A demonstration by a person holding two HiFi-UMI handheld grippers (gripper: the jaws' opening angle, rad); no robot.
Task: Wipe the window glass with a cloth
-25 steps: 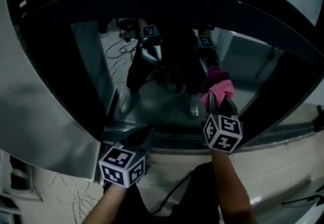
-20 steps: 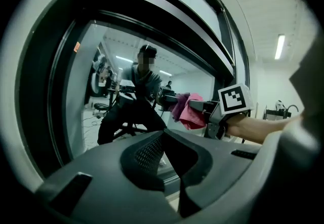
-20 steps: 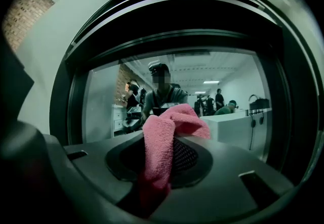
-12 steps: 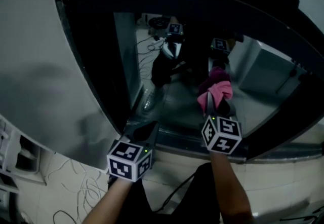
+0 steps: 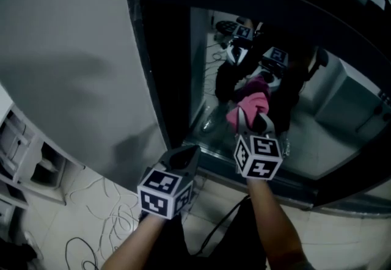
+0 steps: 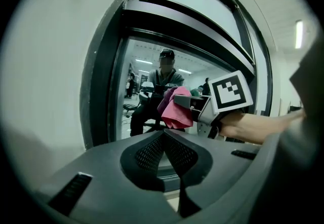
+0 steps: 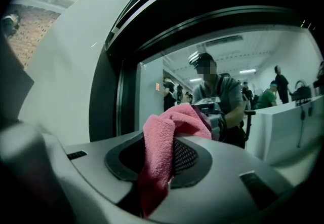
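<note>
R claw (image 5: 255, 121) pinches cloth (image 5: 247, 107) at glass (image 5: 324, 134); L claw (image 5: 186, 154) closed, empty.

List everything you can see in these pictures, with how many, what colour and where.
cloth: one, pink, in the right tool, up at the glass
window glass: one pane, dark, reflective, straight ahead
window frame: one, black, around the pane
wall: one, pale grey, left of the frame
cables: several, thin, on the floor at lower left
shelf unit: one, white, far left edge
left tool: one, dark grey, jaws together, empty, low by the frame
right tool: one, dark grey, shut on the cloth
forearms: two, bare, bottom edge
</note>
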